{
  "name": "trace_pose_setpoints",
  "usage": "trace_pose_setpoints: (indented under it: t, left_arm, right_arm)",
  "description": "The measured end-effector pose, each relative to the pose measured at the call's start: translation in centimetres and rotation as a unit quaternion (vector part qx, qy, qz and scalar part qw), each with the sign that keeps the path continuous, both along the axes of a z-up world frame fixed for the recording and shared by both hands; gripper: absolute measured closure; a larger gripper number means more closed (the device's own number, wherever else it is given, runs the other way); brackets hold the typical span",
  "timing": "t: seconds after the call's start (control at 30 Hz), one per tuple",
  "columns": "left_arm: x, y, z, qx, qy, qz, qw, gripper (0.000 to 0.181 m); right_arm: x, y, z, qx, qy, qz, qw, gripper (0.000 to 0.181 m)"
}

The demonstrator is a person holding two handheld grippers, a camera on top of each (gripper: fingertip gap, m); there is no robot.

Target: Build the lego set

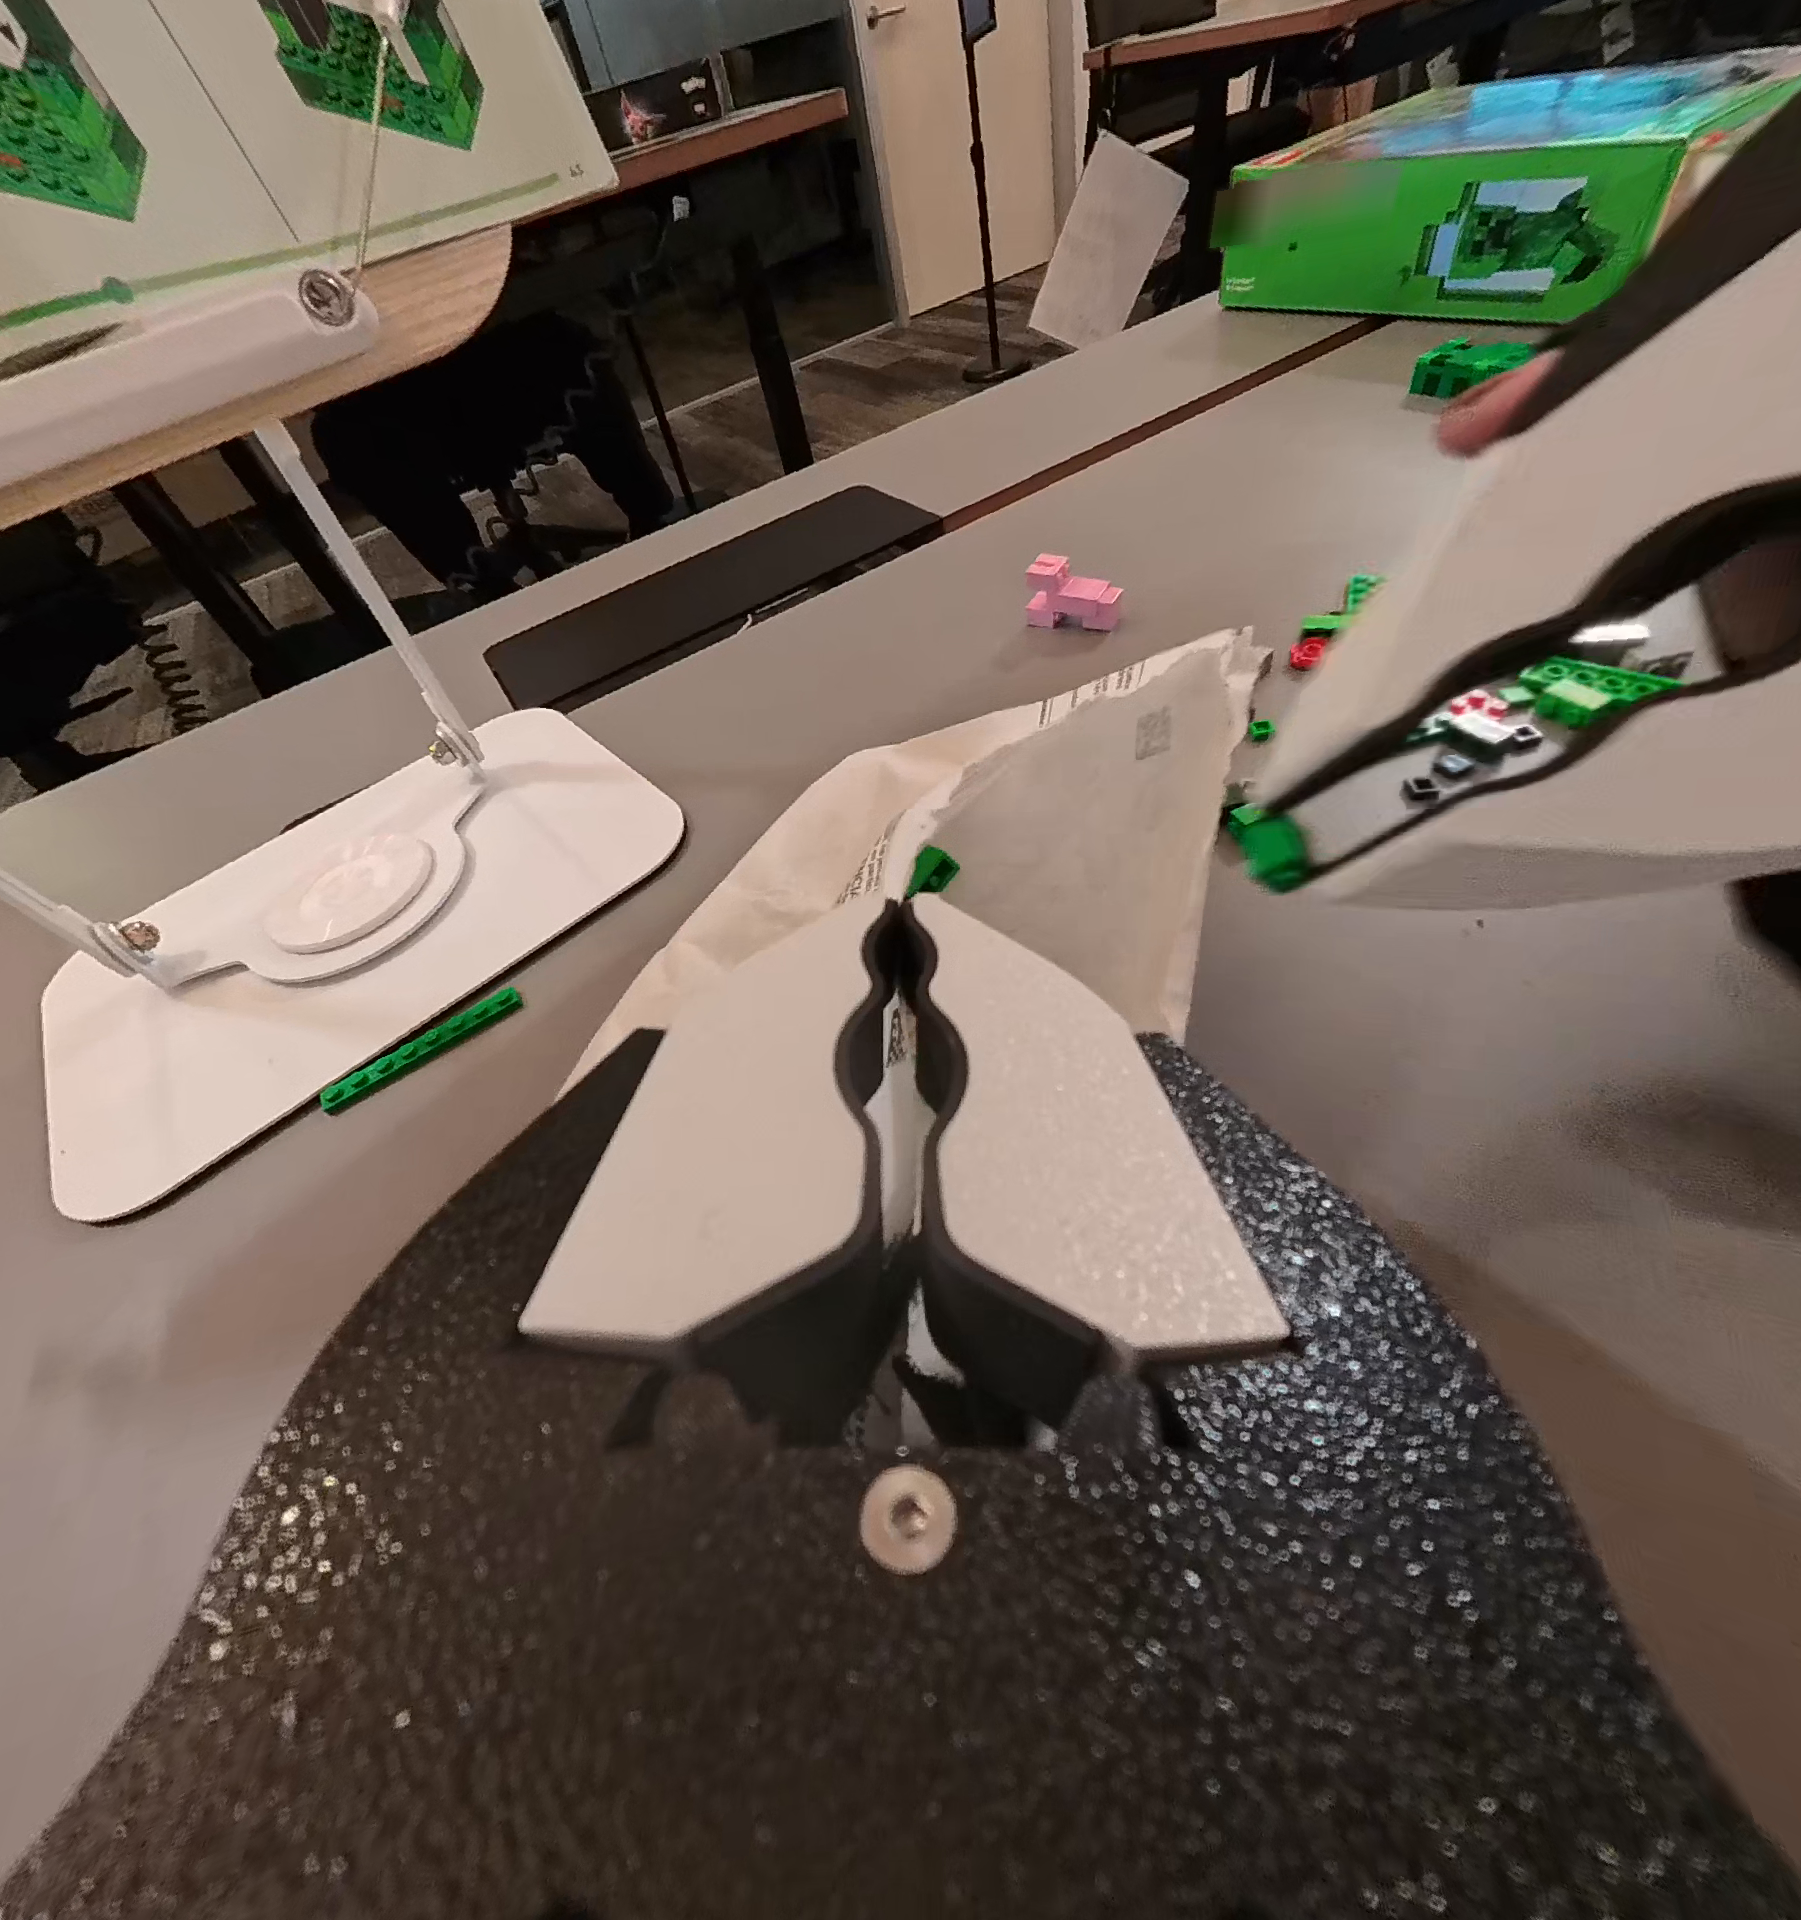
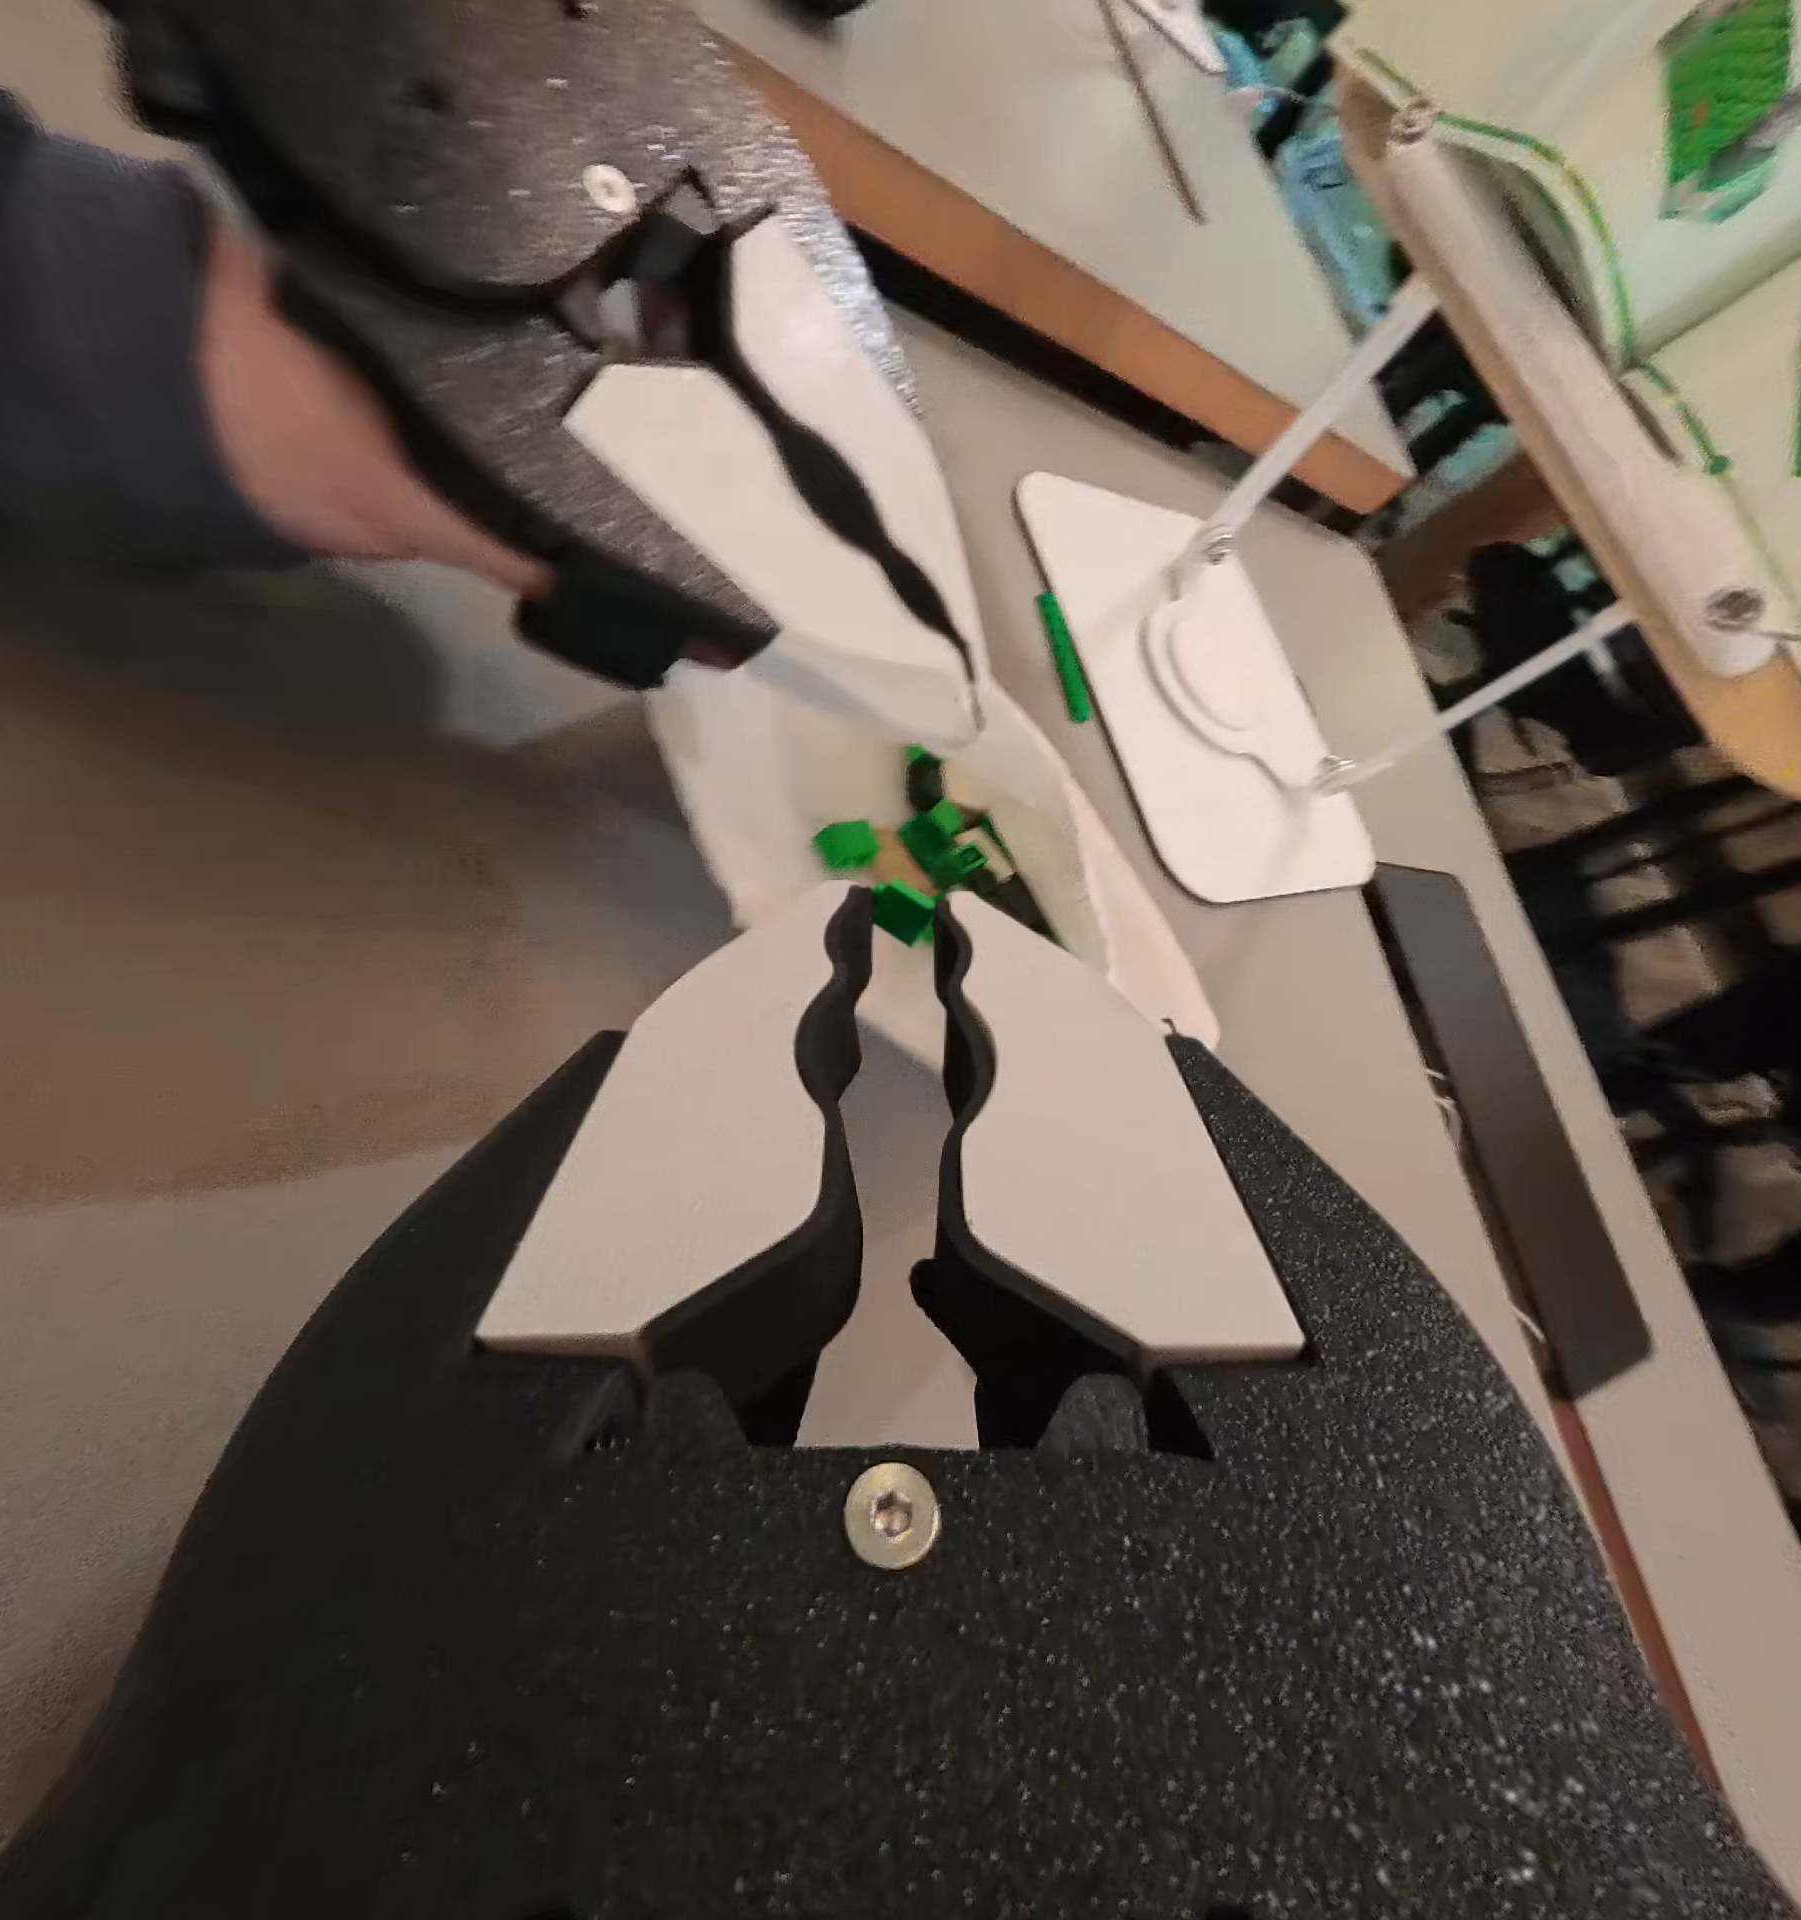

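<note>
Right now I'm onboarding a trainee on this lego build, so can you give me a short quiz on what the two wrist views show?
1. True or false: the left gripper has its jaws closed on the edge of the white paper bag.
2. What lies along the edge of the white stand base? A: pink pig. B: long green plate. C: red brick.
3. Fill in: the right gripper pinches a small brick coloured ___.

Key: 1 true; 2 B; 3 green.
</note>
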State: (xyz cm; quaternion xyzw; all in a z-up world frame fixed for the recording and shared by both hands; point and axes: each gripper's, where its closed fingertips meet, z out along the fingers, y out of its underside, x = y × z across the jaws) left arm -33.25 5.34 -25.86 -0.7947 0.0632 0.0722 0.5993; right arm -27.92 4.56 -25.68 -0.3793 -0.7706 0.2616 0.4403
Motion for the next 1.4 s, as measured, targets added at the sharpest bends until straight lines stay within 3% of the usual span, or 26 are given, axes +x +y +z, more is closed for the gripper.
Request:
trace_pose_setpoints:
  t: [0.03, 0.2, 0.43, 0.53, 0.67, 0.8, 0.93, 1.1, 1.4]
  left_arm:
    - [0.1, 0.0, -0.1, -0.001, -0.001, -0.001, 1.000, 0.181]
    - [0.2, 0.2, -0.4, -0.006, 0.002, -0.002, 1.000, 0.181]
    - [0.0, 0.1, -0.2, -0.003, 0.001, 0.000, 1.000, 0.181]
    - [-0.1, 0.1, -0.2, -0.003, -0.002, 0.002, 1.000, 0.181]
    - [-0.3, 0.0, 0.0, 0.000, -0.004, 0.004, 1.000, 0.181]
    - [-0.2, 0.0, 0.0, -0.002, -0.004, 0.003, 1.000, 0.181]
    - [-0.1, 0.0, 0.0, -0.004, 0.004, 0.002, 1.000, 0.181]
    - [-0.1, 0.0, -0.1, -0.005, 0.003, 0.001, 1.000, 0.181]
    - [-0.4, 0.0, -0.1, -0.001, 0.017, 0.008, 1.000, 0.181]
  right_arm:
    - [-0.9, 0.2, -0.2, 0.007, 0.011, -0.016, 1.000, 0.171]
    - [-2.8, 1.2, -1.3, 0.018, 0.005, -0.057, 0.998, 0.168]
    - [-2.1, 0.9, -1.6, 0.005, -0.006, -0.057, 0.998, 0.164]
    - [0.4, 1.6, 0.0, -0.002, 0.005, -0.065, 0.998, 0.164]
    - [6.1, 7.7, 1.1, -0.038, -0.018, -0.133, 0.990, 0.165]
    - [13.3, 15.5, -2.2, -0.059, -0.147, -0.238, 0.958, 0.166]
    - [17.4, 18.3, -5.4, -0.063, -0.242, -0.266, 0.931, 0.167]
    - [18.8, 19.0, -7.5, -0.023, -0.300, -0.266, 0.916, 0.170]
    - [18.0, 17.7, -8.3, -0.059, -0.306, -0.242, 0.919, 0.172]
